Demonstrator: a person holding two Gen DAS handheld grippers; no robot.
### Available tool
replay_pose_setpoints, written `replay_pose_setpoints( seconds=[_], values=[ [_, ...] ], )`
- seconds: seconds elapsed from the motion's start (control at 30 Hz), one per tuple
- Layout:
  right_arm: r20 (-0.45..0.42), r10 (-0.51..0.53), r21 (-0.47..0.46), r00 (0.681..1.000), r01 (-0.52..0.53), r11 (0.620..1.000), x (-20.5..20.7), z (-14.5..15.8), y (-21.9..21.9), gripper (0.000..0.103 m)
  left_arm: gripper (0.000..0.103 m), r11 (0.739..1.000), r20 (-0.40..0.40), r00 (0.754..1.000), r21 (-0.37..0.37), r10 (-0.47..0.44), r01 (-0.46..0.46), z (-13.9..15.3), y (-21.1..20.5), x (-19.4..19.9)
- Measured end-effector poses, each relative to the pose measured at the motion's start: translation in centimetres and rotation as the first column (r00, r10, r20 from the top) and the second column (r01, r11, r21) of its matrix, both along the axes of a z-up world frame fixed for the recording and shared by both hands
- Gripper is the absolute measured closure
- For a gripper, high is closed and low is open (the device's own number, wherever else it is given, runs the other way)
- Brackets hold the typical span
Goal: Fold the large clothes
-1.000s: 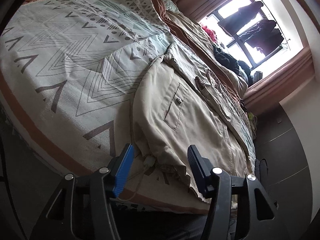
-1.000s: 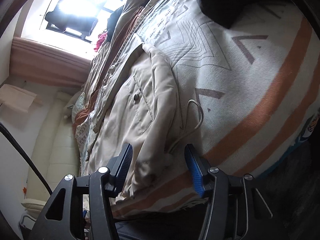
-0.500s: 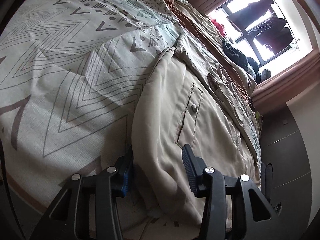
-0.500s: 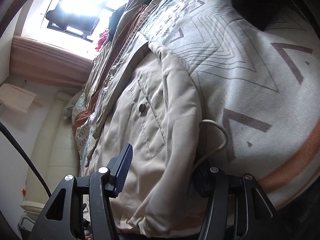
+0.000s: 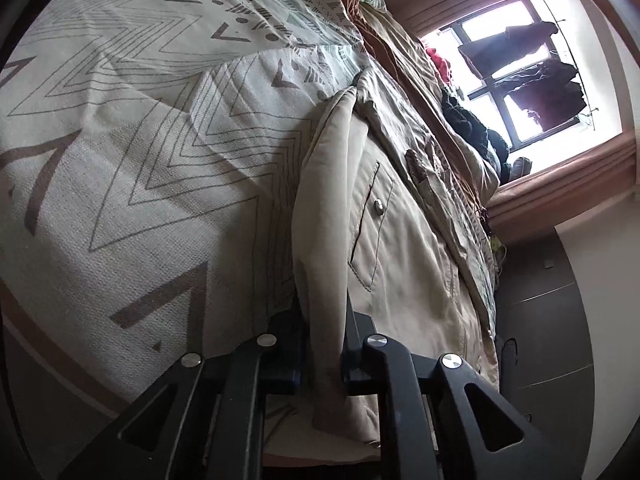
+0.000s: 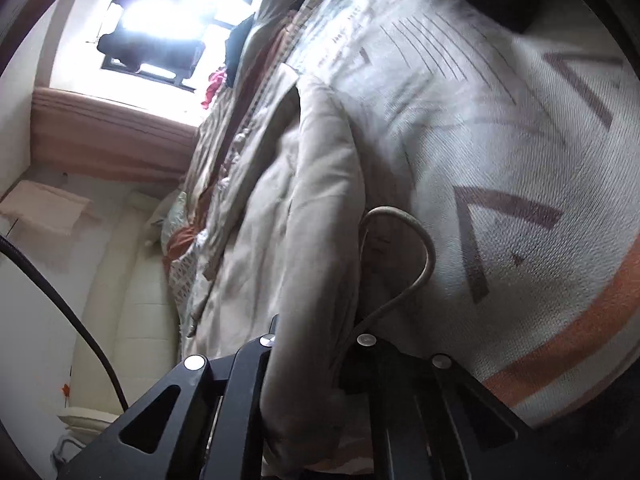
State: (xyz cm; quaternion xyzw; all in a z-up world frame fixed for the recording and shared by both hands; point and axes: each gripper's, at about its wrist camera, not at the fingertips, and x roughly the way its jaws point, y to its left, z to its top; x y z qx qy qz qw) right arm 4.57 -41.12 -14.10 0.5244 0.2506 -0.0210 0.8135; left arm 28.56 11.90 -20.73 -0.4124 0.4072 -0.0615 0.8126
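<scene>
A large beige jacket point(image 5: 400, 248) with a snap pocket lies spread on a patterned bedspread point(image 5: 140, 140). My left gripper point(image 5: 322, 344) is shut on a fold of the jacket's hem edge, with cloth pinched between the jaws. In the right wrist view the same jacket point(image 6: 280, 208) runs away toward the window. My right gripper point(image 6: 310, 352) is shut on the jacket's hem at its other side. A pale drawstring loop point(image 6: 416, 240) hangs out beside the right jaw.
The bedspread point(image 6: 500, 140) has grey zigzags and an orange border. Other clothes point(image 5: 472, 120) are piled at the bed's far end under a bright window point(image 5: 520, 40). A cream padded headboard point(image 6: 120, 280) and a dark cabinet point(image 5: 552, 320) flank the bed.
Both grippers moved forward onto the jacket's hem and closed on it; they were open a second ago. The cloth now bunches between each pair of jaws.
</scene>
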Motion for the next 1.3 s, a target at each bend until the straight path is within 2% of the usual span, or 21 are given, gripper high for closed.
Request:
replay_pose_setpoints(
  seconds=[0.13, 0.33, 0.73, 1.0, 1.3],
  values=[
    [0.075, 0.014, -0.037, 0.997, -0.012, 0.999, -1.3, 2.7, 0.5, 0.099, 0.089, 1.000, 0.053, 0.999, -0.017, -0.002, 0.003, 2.0, 0.2, -1.2],
    [0.143, 0.034, -0.046, 0.989, -0.028, 0.999, -3.6, 4.9, 1.4, 0.099, 0.090, 0.998, 0.121, 0.993, -0.060, 0.005, 0.002, 4.8, 0.9, -3.7],
    [0.234, 0.055, -0.088, 0.971, -0.035, 0.995, -10.1, 7.1, 2.7, 0.099, 0.090, 0.993, 0.220, 0.975, -0.112, 0.002, 0.023, 9.1, 2.2, -10.6],
    [0.294, 0.071, -0.122, 0.953, -0.036, 0.992, -14.2, 8.5, 3.3, 0.099, 0.090, 0.992, 0.309, 0.951, -0.123, 0.001, 0.039, 12.2, 3.2, -15.4],
    [0.373, 0.086, -0.142, 0.924, -0.035, 0.989, -16.1, 10.1, 3.1, 0.099, 0.090, 0.991, 0.412, 0.911, -0.132, 0.019, 0.039, 16.8, 3.7, -18.7]
  ],
)
